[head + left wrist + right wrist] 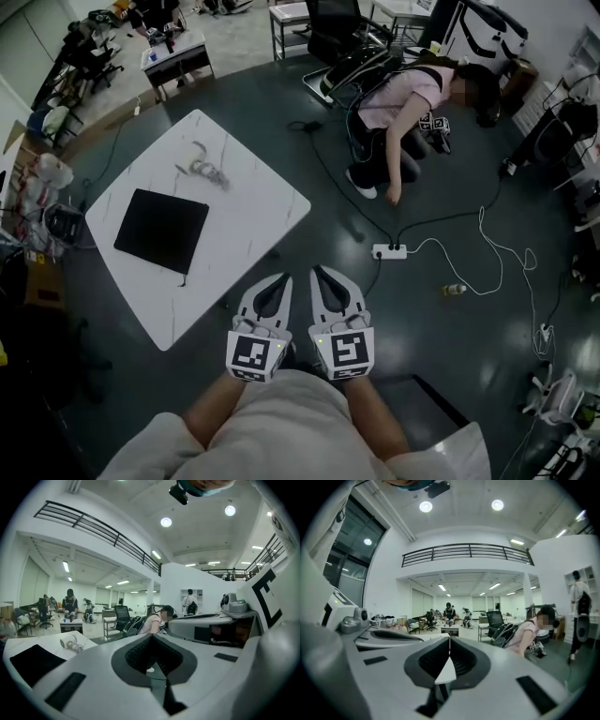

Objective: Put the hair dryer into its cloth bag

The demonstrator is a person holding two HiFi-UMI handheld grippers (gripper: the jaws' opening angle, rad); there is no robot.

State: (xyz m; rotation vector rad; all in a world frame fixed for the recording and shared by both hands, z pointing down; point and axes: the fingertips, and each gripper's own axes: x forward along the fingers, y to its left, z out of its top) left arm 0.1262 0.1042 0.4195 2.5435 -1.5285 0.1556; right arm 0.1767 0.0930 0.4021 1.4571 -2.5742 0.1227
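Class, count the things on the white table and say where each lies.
2. The black cloth bag lies flat on the left half of the white table; the hair dryer lies apart from it, nearer the far corner. The whole tabletop shows, so none seems hidden.

A white table [253,202] stands on the dark floor [469,328]; a crouching person [398,98] reaches down near a white power strip [389,251].

Open lab hall: mezzanine railing [468,551], office chair [123,614], floor cables [482,223], power strip [390,250].
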